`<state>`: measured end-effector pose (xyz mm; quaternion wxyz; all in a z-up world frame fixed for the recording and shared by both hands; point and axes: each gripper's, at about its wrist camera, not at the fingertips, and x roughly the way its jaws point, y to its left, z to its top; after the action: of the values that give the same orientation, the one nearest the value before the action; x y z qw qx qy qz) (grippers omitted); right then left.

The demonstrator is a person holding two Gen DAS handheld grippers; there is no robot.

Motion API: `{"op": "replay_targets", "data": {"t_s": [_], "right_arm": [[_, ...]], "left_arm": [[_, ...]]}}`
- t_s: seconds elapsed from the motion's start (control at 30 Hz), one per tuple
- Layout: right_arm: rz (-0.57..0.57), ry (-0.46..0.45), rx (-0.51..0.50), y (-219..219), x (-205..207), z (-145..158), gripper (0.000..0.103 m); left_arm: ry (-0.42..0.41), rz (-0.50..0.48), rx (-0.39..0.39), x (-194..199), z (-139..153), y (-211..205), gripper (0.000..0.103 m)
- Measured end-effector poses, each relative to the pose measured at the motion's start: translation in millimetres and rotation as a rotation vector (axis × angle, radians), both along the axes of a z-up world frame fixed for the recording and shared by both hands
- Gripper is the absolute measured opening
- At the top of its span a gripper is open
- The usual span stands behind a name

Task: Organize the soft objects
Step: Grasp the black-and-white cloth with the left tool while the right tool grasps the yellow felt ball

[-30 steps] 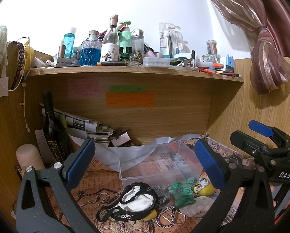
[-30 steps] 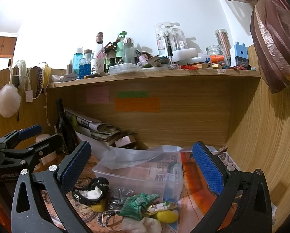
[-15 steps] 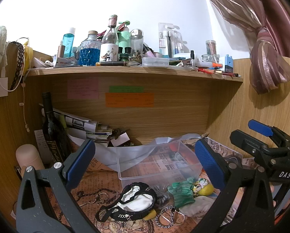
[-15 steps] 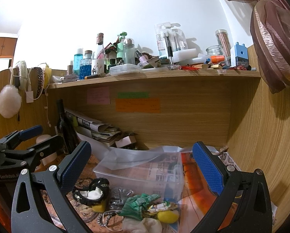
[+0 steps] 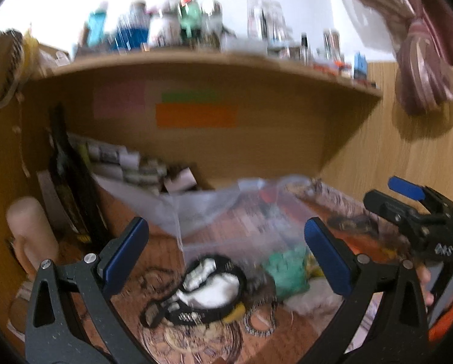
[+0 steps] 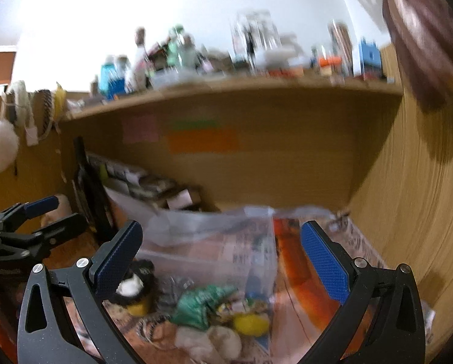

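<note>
A heap of soft items lies on the patterned desk mat in front of a clear plastic box (image 5: 241,221) (image 6: 208,242): a black-and-white pouch (image 5: 208,285) (image 6: 134,285), a green cloth (image 5: 287,270) (image 6: 202,300), a yellow soft piece (image 6: 250,323) and a white soft lump (image 6: 208,338). My left gripper (image 5: 226,254) is open and empty, above and short of the pouch. My right gripper (image 6: 220,257) is open and empty, above the green cloth. Both views are motion-blurred.
A wooden shelf (image 5: 196,60) loaded with bottles runs above. A dark bottle (image 5: 71,182), a pink cylinder (image 5: 29,230) and stacked papers (image 5: 120,163) stand at the back left. A wooden side wall (image 6: 408,197) and a curtain (image 5: 420,60) are on the right.
Both grippers have started moving, blurring the views; the scene has shifted upward in each frame as the cameras tip down toward the heap. Jaws stay open.
</note>
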<state>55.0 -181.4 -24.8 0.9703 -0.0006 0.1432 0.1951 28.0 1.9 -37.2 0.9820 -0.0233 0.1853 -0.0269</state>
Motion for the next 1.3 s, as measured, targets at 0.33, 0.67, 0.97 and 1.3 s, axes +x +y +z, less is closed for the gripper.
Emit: {"op": "replay_targets", "data": {"t_s": [0.33,0.67,0.97,1.3], "right_arm": [[0.018,0.229,-0.081,-8,31,-63,0.103],[0.016,0.392,-0.093,-18,55,-103,0.083],[0.047,0.515,-0.058,-26,70,-126,0.051],[0.025,0.444,-0.027,-31,63,-111,0.040]], "left_arm": [[0.220,0.026,-0.033,30,-71,12,0.100],[0.326,0.008,-0.070,67,-103,3,0.085],[0.369,0.005,-0.118,81,-119,10,0.057],[0.336,-0.013,-0.140,69,-108,17,0.028]]}}
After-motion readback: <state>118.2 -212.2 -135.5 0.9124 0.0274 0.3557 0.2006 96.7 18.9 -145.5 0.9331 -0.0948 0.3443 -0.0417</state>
